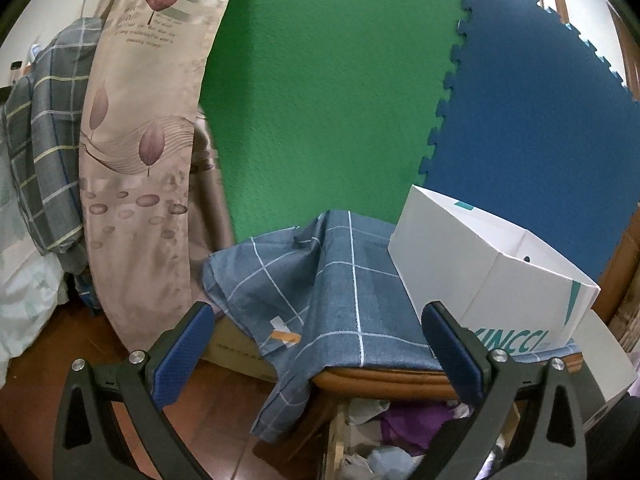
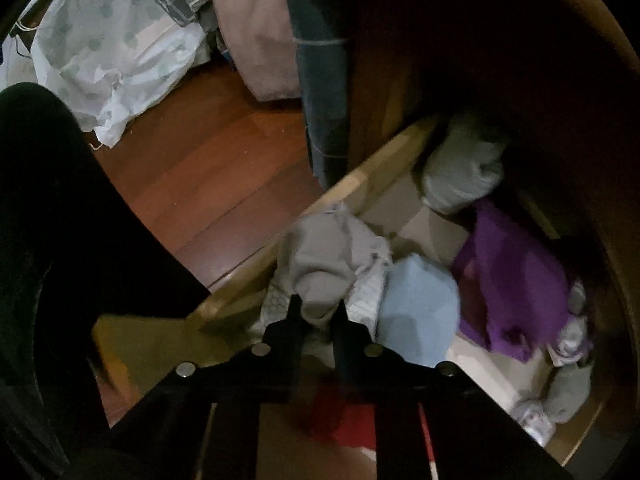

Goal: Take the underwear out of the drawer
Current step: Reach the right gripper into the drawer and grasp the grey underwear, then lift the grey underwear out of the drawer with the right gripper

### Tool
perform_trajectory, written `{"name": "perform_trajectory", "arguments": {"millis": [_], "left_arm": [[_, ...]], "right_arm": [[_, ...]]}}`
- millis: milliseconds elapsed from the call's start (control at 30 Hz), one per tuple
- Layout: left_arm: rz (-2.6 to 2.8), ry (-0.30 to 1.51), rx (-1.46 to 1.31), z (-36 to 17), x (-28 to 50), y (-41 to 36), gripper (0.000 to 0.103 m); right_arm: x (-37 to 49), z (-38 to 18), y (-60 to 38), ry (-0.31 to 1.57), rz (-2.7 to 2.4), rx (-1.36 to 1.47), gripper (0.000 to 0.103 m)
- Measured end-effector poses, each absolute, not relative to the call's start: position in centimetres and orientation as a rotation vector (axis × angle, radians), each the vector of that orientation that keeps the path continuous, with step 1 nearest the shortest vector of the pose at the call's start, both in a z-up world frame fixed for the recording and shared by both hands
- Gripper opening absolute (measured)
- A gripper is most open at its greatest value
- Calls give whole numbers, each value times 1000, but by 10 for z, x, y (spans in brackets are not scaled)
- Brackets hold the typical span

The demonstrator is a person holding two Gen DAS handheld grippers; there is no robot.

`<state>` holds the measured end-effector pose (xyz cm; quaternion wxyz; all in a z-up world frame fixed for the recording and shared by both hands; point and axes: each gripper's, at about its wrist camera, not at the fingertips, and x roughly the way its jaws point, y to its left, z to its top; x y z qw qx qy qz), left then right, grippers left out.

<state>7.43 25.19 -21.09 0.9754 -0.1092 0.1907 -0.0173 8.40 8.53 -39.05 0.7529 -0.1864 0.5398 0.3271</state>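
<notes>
In the right wrist view the open wooden drawer (image 2: 372,172) holds several bunched garments. My right gripper (image 2: 319,312) points down into it, shut on a beige-grey piece of underwear (image 2: 320,264) pinched between its dark fingers. A light blue piece (image 2: 420,304) lies just right of it, a purple one (image 2: 516,276) further right, a pale grey-green roll (image 2: 460,172) at the back. My left gripper (image 1: 320,352) stands open above the drawer's front, nothing between its blue pads (image 1: 188,344). Below it the drawer's purple cloth (image 1: 412,420) shows.
A blue checked cloth (image 1: 340,288) drapes the cabinet top, with a white box (image 1: 500,276) on it. Green and blue foam mats (image 1: 320,100) lean behind. A beige leaf-print curtain (image 1: 140,160) hangs at left. A dark-clothed leg (image 2: 60,220) and white plastic bag (image 2: 112,60) occupy the wooden floor.
</notes>
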Motion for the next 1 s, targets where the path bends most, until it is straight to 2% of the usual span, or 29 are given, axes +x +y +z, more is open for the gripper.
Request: {"name": "perform_trajectory", "arguments": {"millis": [433,667,1000], "left_arm": [[-28,404,-200,-212,79,246,103],[-25,428,-178,-213,84,241,103],[-14,463,-114,-217,88,229,103]], "right_arm": [[65,-307,-37,1028,532,-162,9],[65,-311,-103,1050,369,-75,9],[44,-309,-139,1040,269,-50,9]]}}
